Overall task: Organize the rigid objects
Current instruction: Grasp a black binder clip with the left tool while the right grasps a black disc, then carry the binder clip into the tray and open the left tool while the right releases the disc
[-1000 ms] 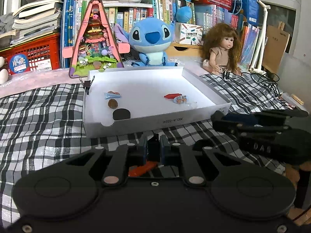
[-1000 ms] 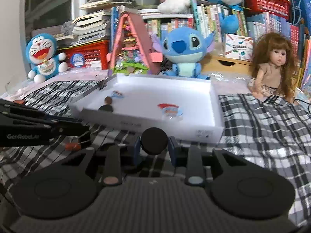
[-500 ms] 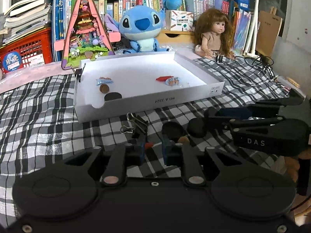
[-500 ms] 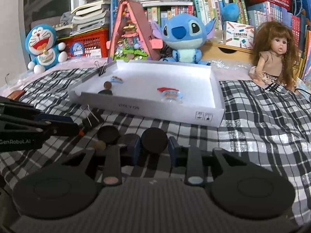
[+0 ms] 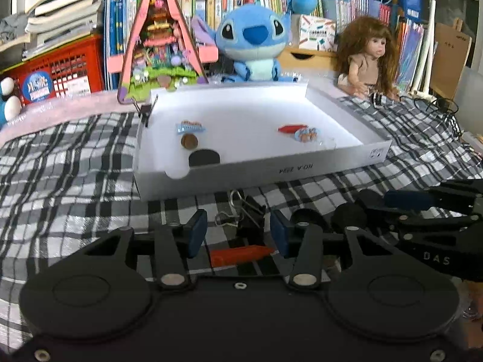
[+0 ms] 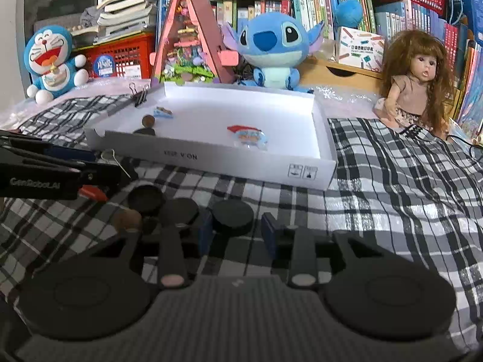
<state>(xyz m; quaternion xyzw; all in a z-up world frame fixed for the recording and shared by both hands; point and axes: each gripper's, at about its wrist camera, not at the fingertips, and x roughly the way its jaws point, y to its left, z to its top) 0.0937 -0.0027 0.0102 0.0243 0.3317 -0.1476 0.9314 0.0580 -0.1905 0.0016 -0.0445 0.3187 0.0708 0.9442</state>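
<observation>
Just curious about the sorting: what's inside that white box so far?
Inside the white box: a black disc, a brown coin, a blue clip, a red piece and a sticker-like charm. The near wall hides the nearest floor strip.

Toys and books at the back of the checked cloth

A blue plush toy with big ears [image 6: 273, 49] sits between a pink triangle-shaped toy house [image 6: 188, 45] and a long-haired brown doll [image 6: 418, 81]. A blue and white cat plush [image 6: 51, 60] sits far left by a red plastic basket [image 6: 120, 54]. Rows of colourful books [image 6: 392, 18] stand behind.
</observation>
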